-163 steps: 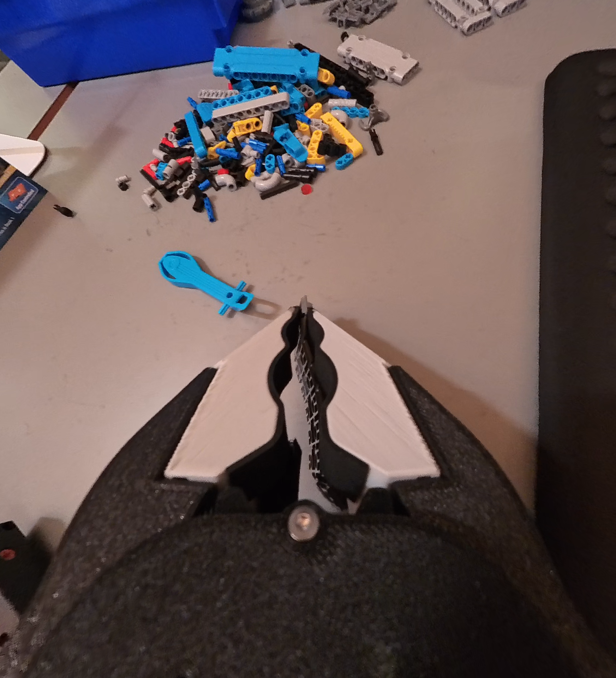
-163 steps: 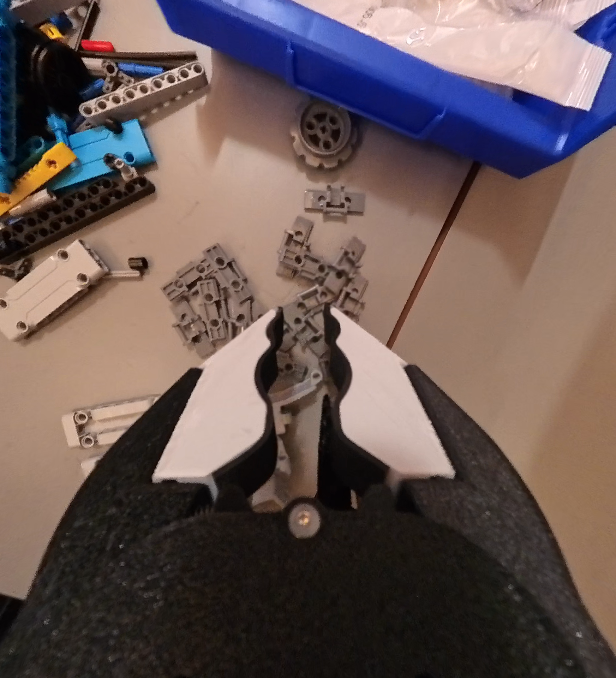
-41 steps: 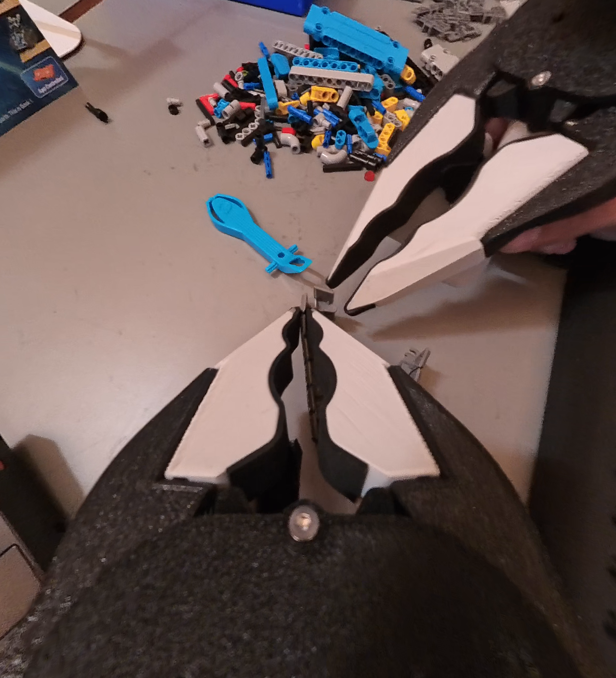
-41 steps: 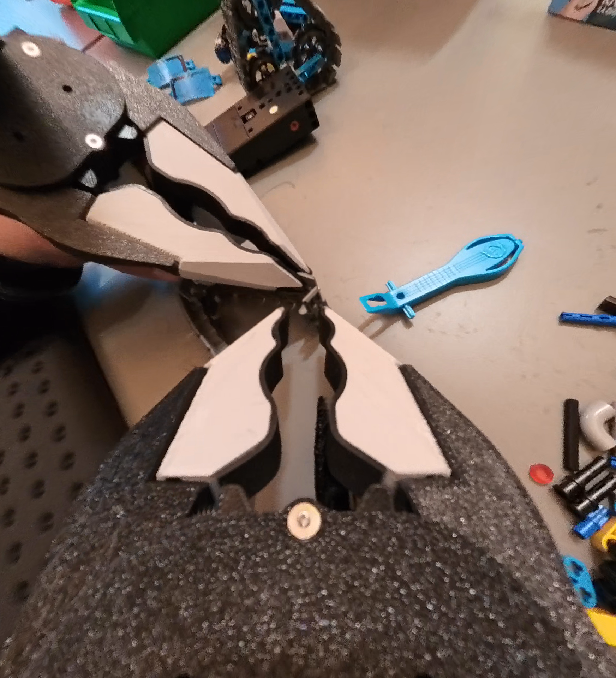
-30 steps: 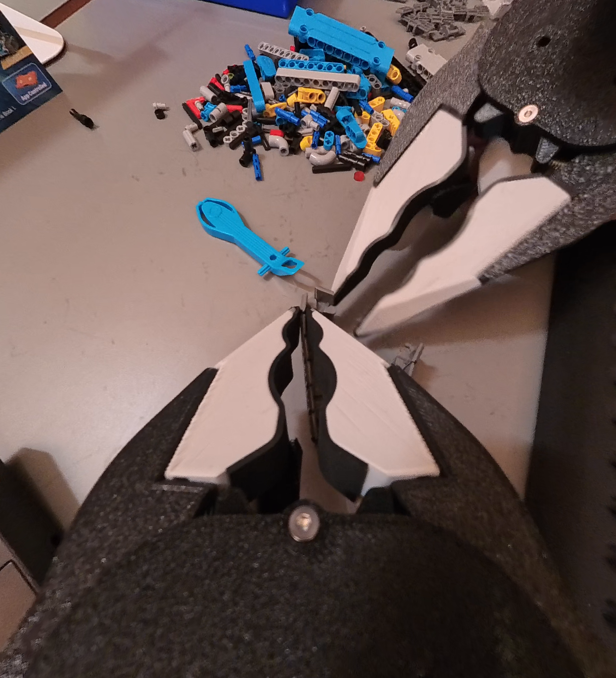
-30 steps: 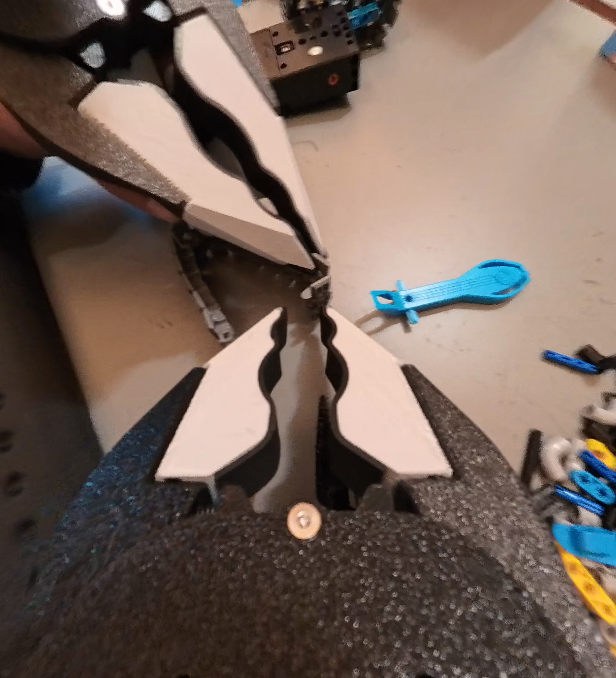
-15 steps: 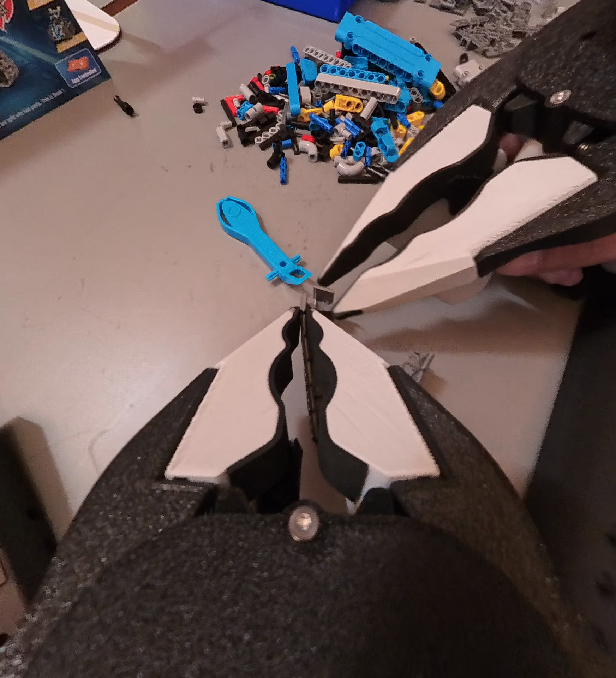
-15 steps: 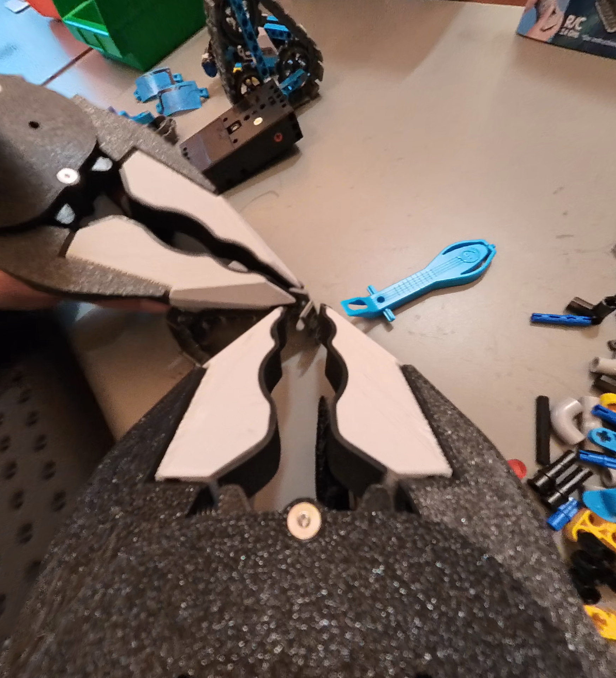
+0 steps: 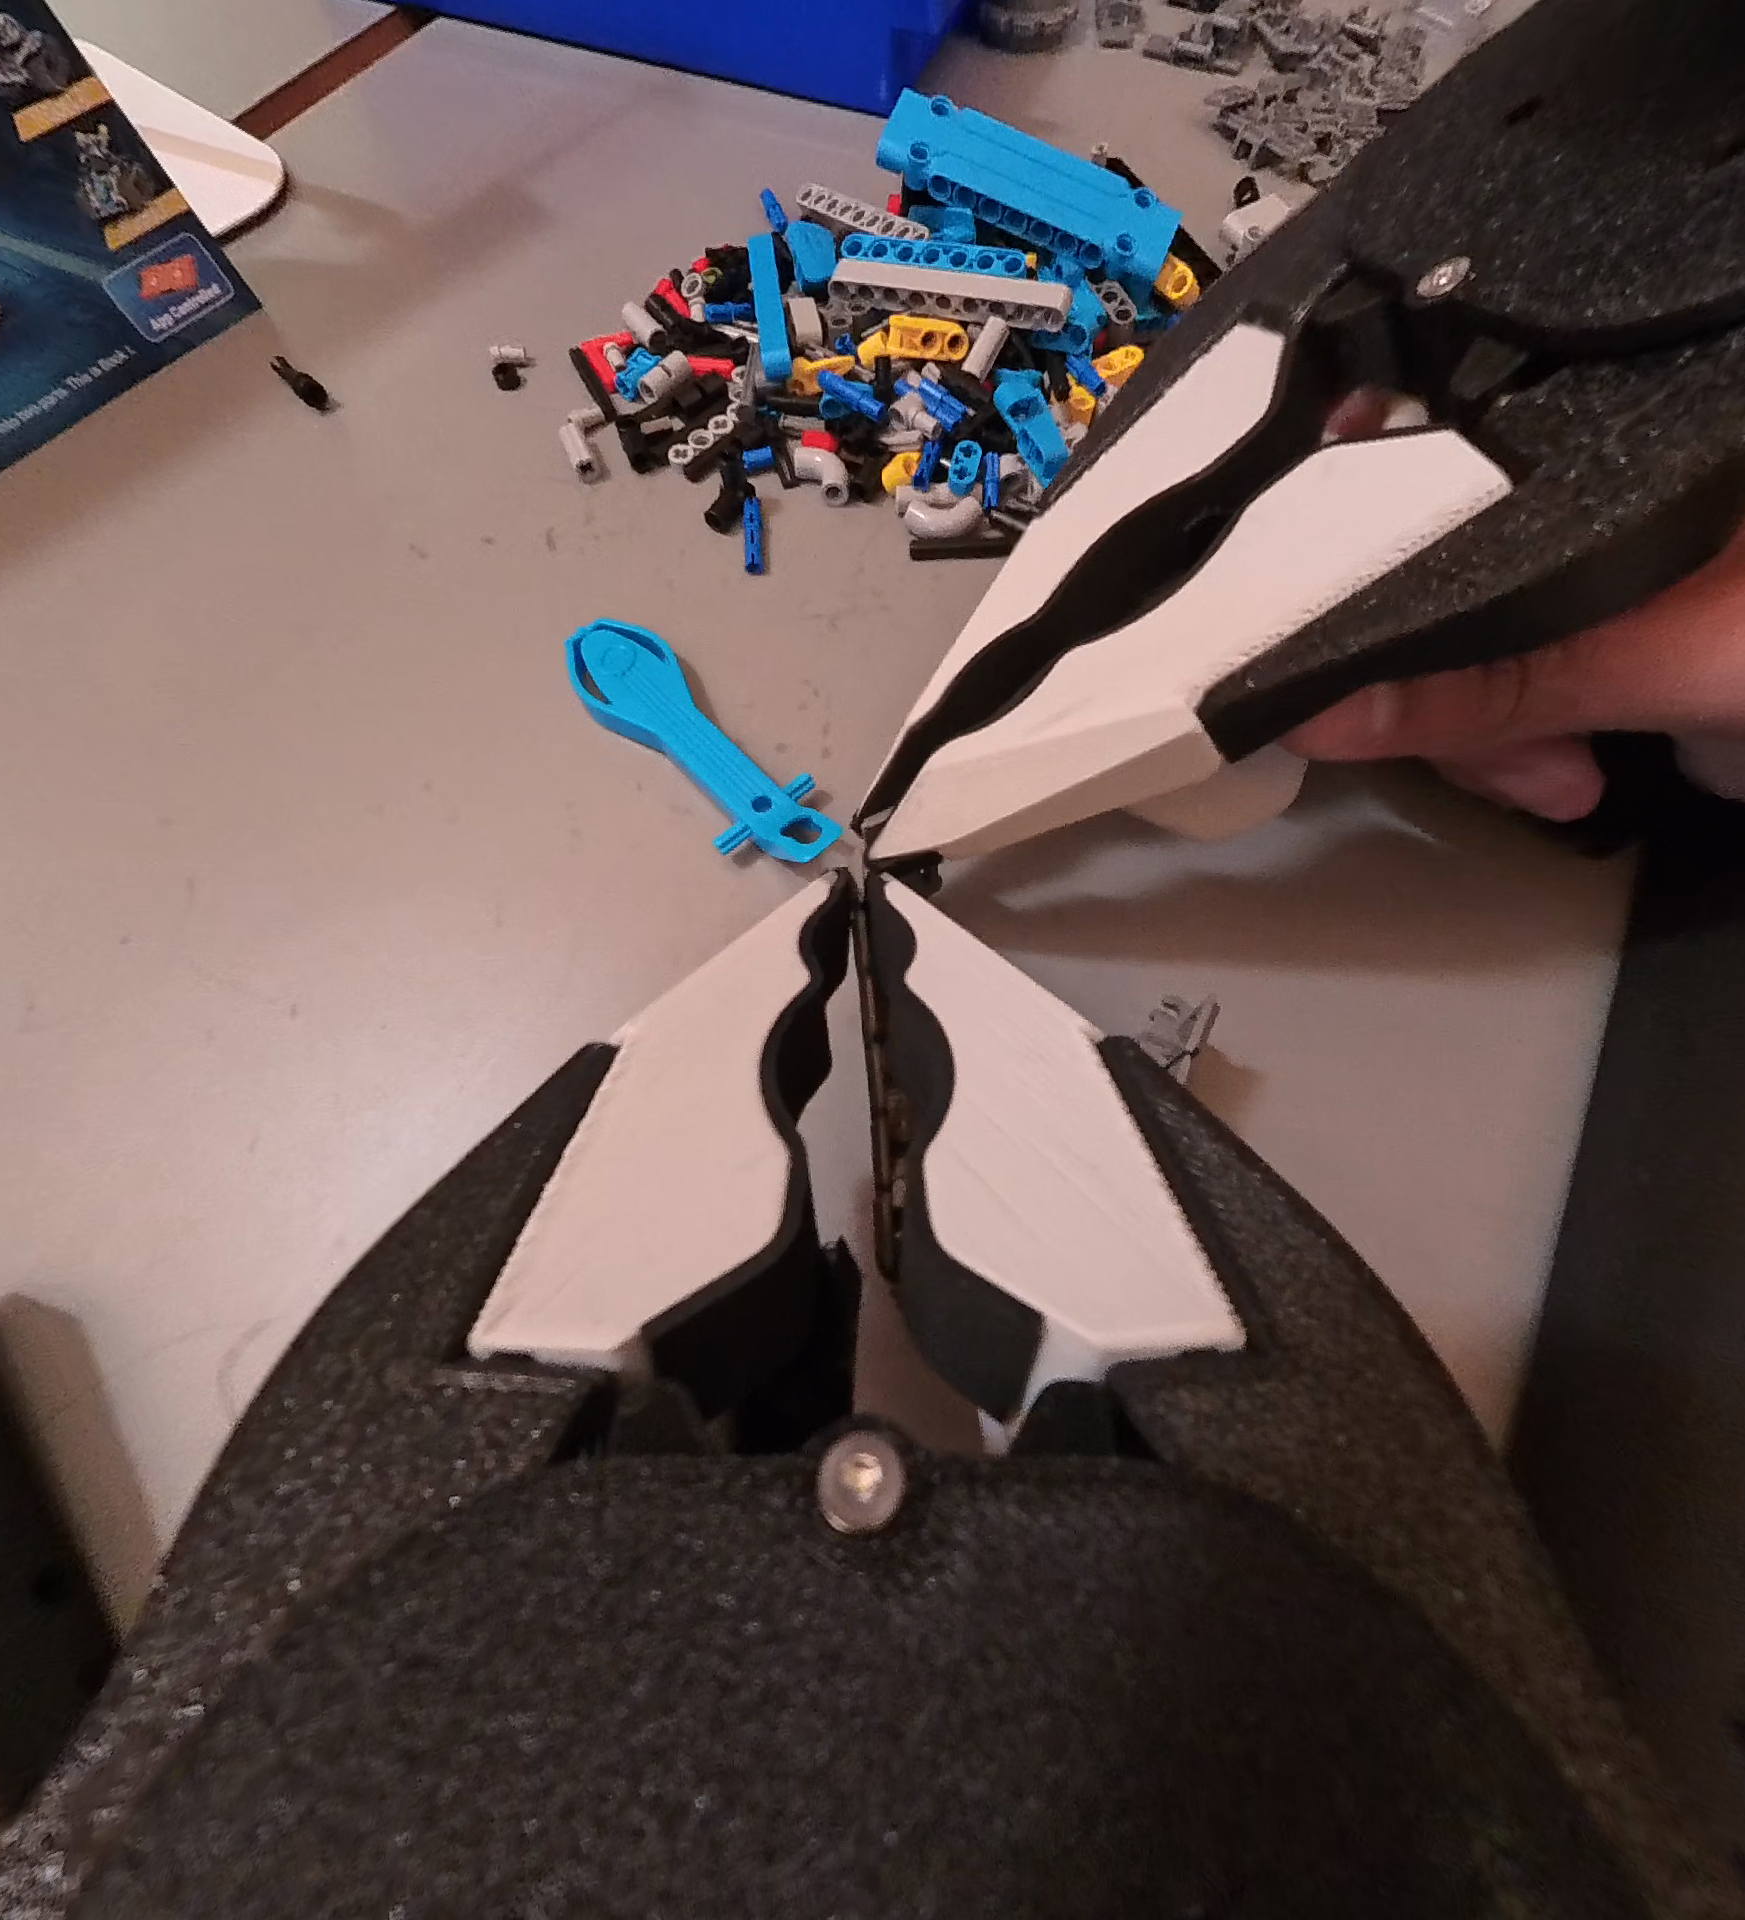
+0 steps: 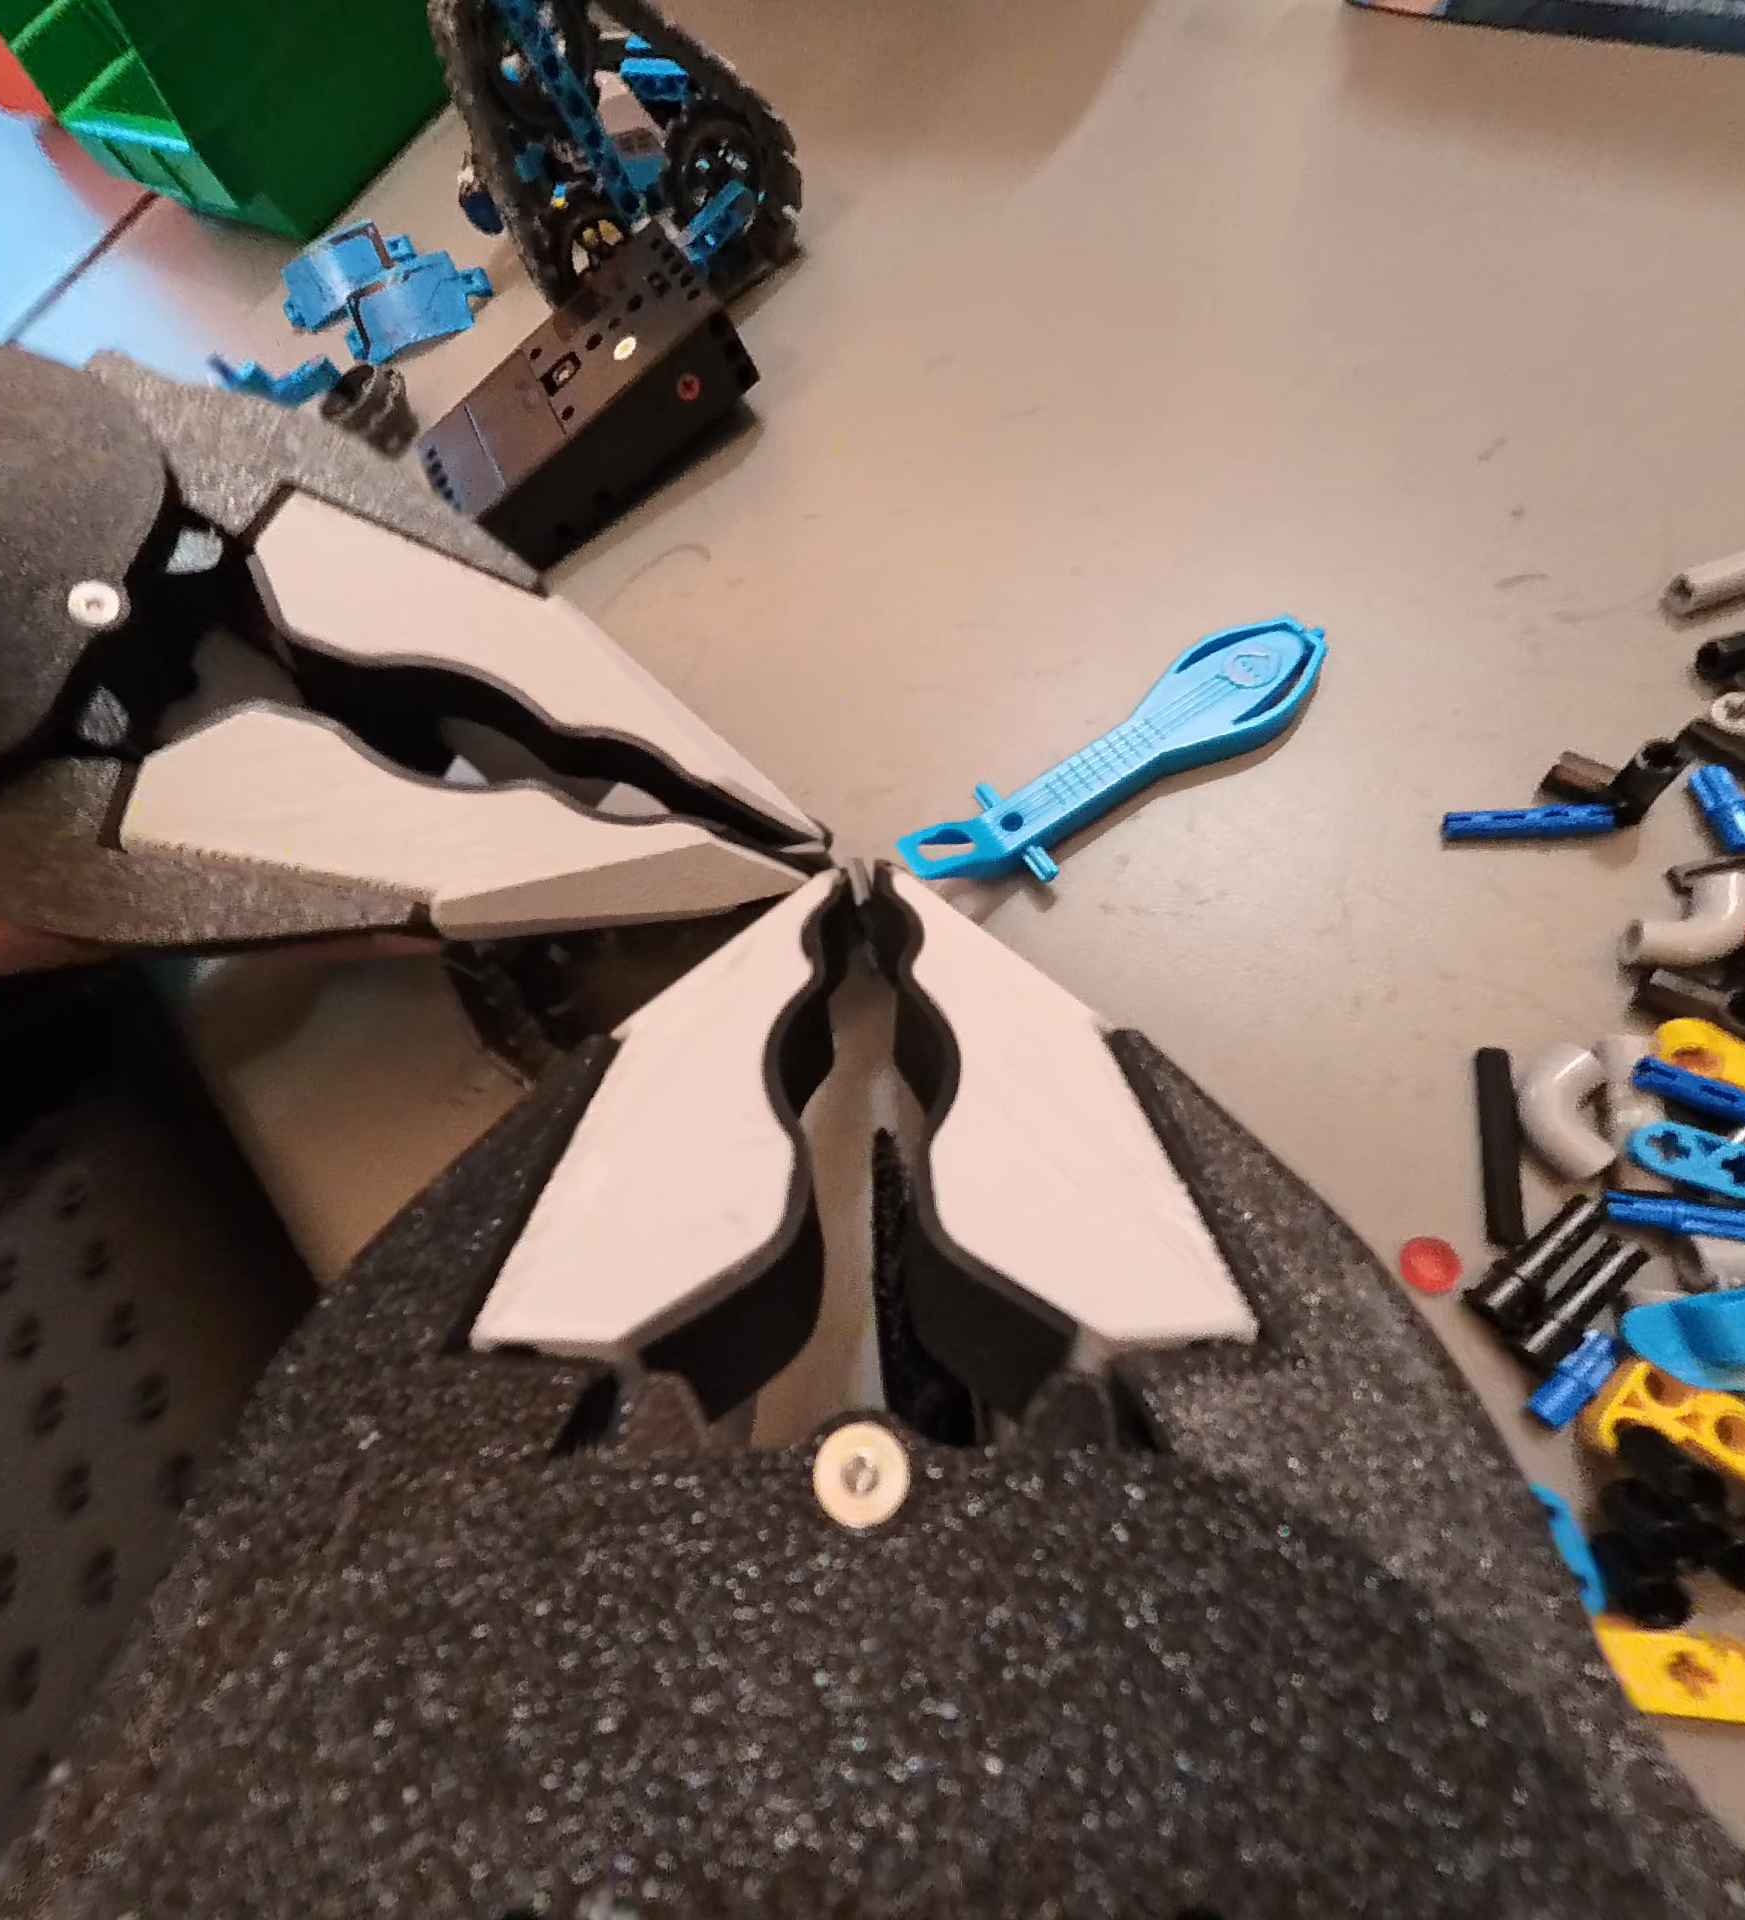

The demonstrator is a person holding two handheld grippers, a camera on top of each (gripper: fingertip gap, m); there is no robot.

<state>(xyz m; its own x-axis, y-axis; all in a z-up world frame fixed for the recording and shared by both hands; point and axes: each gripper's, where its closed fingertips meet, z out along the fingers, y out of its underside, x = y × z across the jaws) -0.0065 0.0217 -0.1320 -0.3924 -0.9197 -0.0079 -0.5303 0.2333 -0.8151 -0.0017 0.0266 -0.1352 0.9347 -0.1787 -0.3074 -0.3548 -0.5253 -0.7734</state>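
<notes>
My left gripper (image 9: pixel 852 878) is shut on a black track chain (image 9: pixel 883 1091) that runs edge-on between its fingers. In the right wrist view the chain (image 10: pixel 504 997) hangs below the left gripper (image 10: pixel 816 847). My right gripper (image 10: pixel 857 878) is shut on a small grey track link (image 10: pixel 860 896) at its tips. The two grippers meet tip to tip just above the grey table, with the link against the chain's end. In the left wrist view the right gripper (image 9: pixel 873 831) comes in from the upper right, held by a hand.
A blue flat tool (image 9: pixel 696 743) lies just beyond the tips. A pile of mixed bricks (image 9: pixel 878 343) lies farther back, and one loose grey link (image 9: pixel 1180 1029) lies right of my left fingers. A black box (image 10: pixel 587 416), a tracked model (image 10: pixel 629 156) and a black perforated mat (image 10: pixel 68 1351) are close by. Less than 4 cm separates the two grippers' tips.
The right gripper left the grey link pile and came to the left gripper's tip. Its jaws have closed from slightly apart onto the grey link, tight against the chain end.
</notes>
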